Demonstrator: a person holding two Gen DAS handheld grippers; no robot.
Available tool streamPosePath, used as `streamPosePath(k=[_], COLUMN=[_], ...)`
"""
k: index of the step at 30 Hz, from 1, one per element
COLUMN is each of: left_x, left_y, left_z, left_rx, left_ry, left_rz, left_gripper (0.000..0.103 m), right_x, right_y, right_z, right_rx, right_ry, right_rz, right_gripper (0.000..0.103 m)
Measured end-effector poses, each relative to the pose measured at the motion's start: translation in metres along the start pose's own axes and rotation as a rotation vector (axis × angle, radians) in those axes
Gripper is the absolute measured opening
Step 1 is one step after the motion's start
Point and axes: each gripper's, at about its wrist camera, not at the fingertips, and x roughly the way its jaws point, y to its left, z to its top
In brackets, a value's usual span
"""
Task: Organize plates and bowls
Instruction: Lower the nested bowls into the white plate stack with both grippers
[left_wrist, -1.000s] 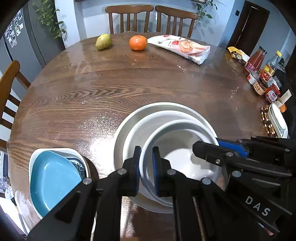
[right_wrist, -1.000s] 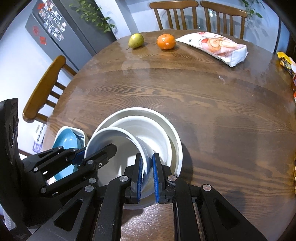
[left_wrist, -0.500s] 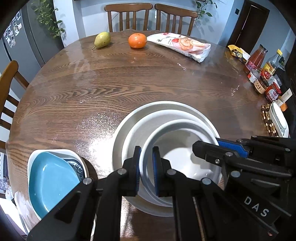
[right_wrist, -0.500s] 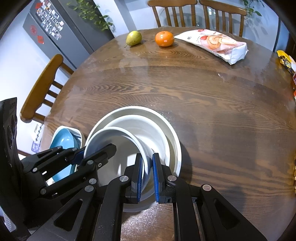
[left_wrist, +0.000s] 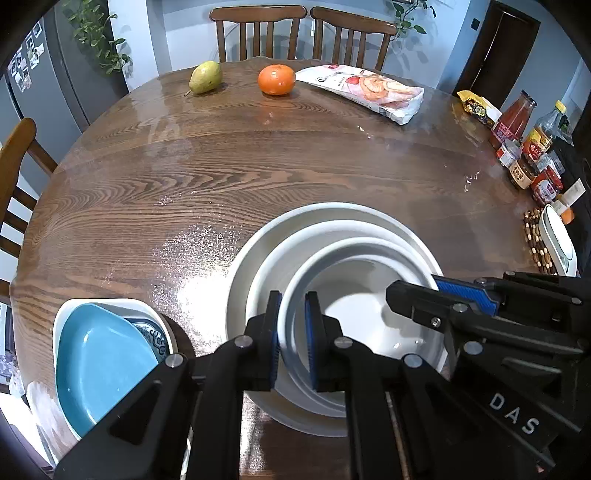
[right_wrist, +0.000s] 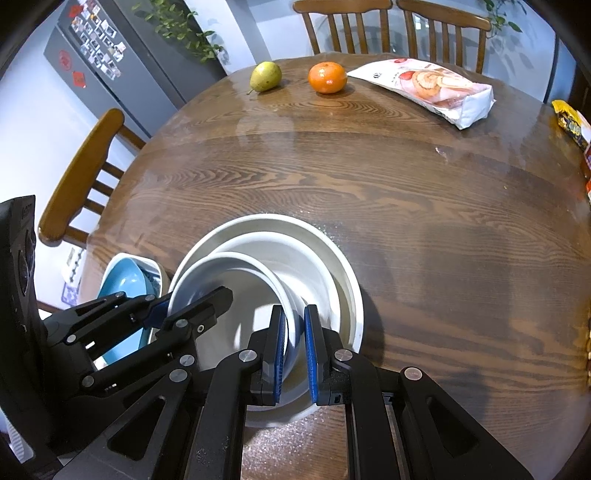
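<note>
A white bowl (left_wrist: 354, 306) sits nested in a larger white bowl (left_wrist: 280, 266) on a big white plate (left_wrist: 332, 212). My left gripper (left_wrist: 292, 339) is shut on the inner bowl's near-left rim. My right gripper (right_wrist: 294, 350) is shut on the same bowl's (right_wrist: 236, 280) right rim, above the plate (right_wrist: 332, 251). Each gripper shows in the other's view. A blue dish (left_wrist: 99, 354) lies in a white dish with a patterned bowl at the left table edge; it also shows in the right wrist view (right_wrist: 122, 280).
On the round wooden table (left_wrist: 221, 177) stand a pear (left_wrist: 205, 76), an orange (left_wrist: 276, 79) and a snack bag (left_wrist: 365, 90) at the far side. Sauce bottles and jars (left_wrist: 524, 147) crowd the right edge. Chairs (left_wrist: 258, 29) ring the table.
Both grippers keep their hold on the inner white bowl. The views have shifted slightly, the stack staying in place on the table.
</note>
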Motion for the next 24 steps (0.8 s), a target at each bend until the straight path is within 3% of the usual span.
streamPosePath(k=[24], left_x=[-0.0018], left_y=[-0.0023], left_z=[0.0], left_rx=[0.023], left_ry=[-0.03], left_rz=[0.043], left_gripper=[0.01], right_x=[-0.0049], right_y=[0.0013], right_z=[0.0028], right_rx=[-0.023], right_ry=[-0.029], right_rz=[-0.029], right_gripper=[0.012])
